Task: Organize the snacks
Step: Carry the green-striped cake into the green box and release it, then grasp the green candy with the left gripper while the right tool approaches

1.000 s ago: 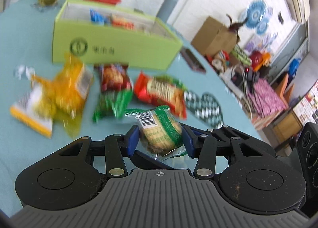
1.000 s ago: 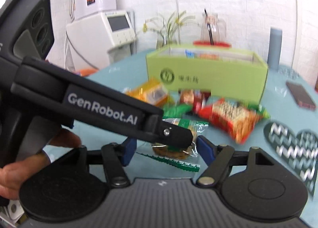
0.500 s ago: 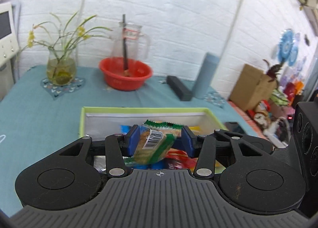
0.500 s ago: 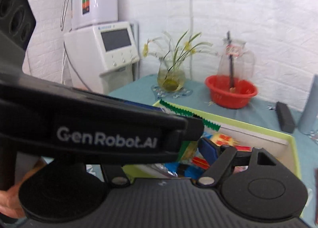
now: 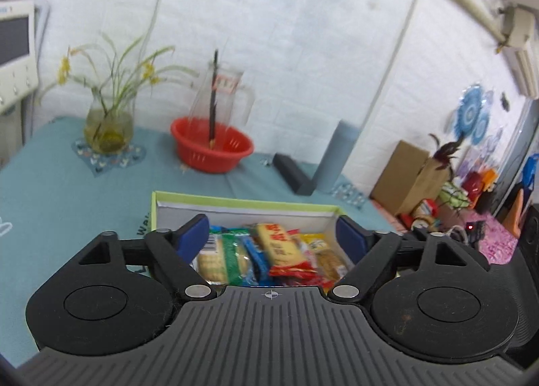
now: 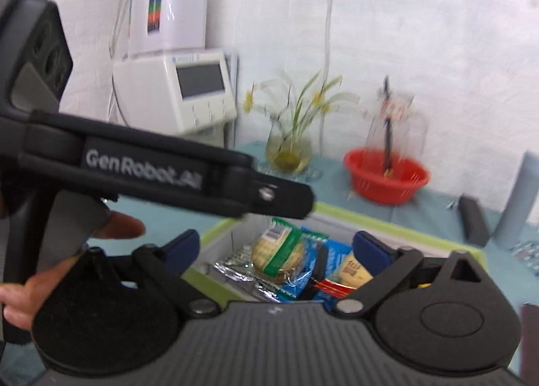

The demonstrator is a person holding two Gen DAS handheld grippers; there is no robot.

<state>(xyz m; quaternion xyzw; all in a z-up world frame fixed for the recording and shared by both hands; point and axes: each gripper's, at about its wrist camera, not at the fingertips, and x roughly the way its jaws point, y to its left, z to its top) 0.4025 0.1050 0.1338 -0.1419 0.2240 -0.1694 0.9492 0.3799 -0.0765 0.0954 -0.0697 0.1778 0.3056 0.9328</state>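
The cracker pack point(image 5: 222, 259), green-banded with a barcode end, lies in the box point(image 5: 242, 202), at the left end of the row of snacks, low centre in the left wrist frame. In the right wrist frame we see the same pack point(image 6: 278, 253) just above frame centre-bottom, resting tilted on a silver wrapper point(image 6: 235, 264) and a blue pack point(image 6: 323, 251). Right of it in the left wrist frame sit a blue pack point(image 5: 254, 258), a yellow-and-red pack point(image 5: 281, 246) lying on top, and a yellow pack point(image 5: 325, 254) at the right end.

We read the left gripper point(image 5: 271, 231) as spread wide: its blue pads stand near the box's two side walls and grip nothing. The pack lies below and just inside the left pad point(image 5: 193, 234); we cannot tell whether they touch. The right gripper point(image 6: 278, 248) is likewise spread wide and empty, its pads flanking the snacks. The left gripper's body point(image 6: 161, 177) crosses the upper left of the right wrist frame, with a hand point(image 6: 67, 251) on its handle.

The box stands on a teal table point(image 5: 67, 190). Beyond it, mid-frame, are a red basket point(image 5: 212, 148) holding a glass jug point(image 5: 224, 96), a vase point(image 5: 107, 126) of flowers at the left, and a grey cylinder point(image 5: 337, 157) at the right.
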